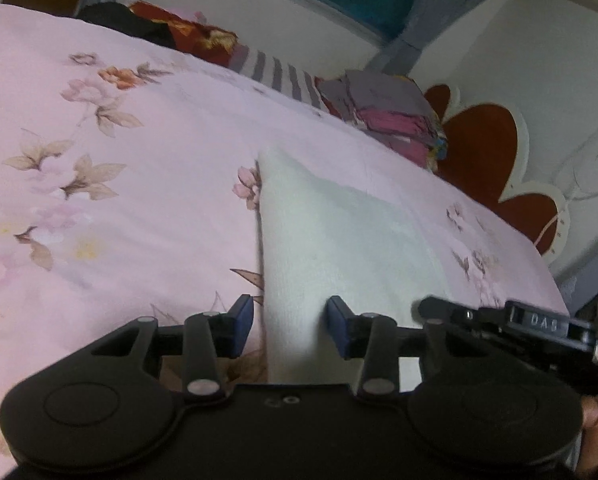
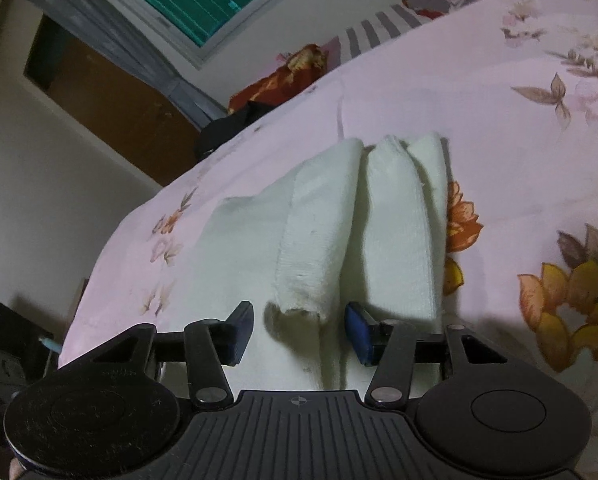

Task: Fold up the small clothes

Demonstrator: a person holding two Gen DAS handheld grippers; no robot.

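The pale cloth (image 2: 339, 232) is seen half-folded in the middle of the frame on the floral bed (image 1: 99, 160), nothing gripped by the partly open left gripper (image 1: 291, 328) or right gripper (image 2: 299, 332), so an edge probably needs pinching next.

Both grippers tilt downward; left gripper (image 1: 291, 326) and right gripper (image 2: 299, 330) have fingers parted, pressing nothing.
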